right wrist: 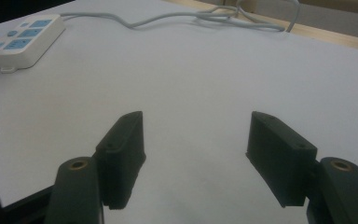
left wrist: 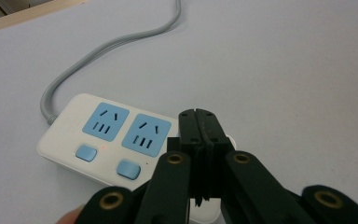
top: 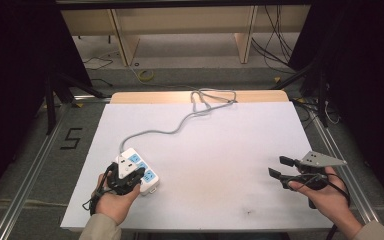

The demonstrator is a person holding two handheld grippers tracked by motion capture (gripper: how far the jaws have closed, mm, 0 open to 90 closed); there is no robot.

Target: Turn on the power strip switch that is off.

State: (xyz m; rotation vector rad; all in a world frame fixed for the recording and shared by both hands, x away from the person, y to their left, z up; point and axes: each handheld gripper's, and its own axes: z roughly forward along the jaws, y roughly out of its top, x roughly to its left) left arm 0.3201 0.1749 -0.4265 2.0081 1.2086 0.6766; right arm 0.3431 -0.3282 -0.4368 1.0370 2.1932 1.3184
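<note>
Now your left gripper (left wrist: 199,128) hovers over the near end of the white power strip (left wrist: 105,140) with its jaws pressed together, empty, seemingly poised to press something, while your right gripper (right wrist: 196,154) waits wide apart, well aside.

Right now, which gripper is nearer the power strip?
Left. The left gripper, shut, is right over the power strip at its near end; the right gripper, open, is far across the table.

White power strip (left wrist: 103,140), blue sockets and buttons, flat on table's near-left, grey cord trailing away
</note>
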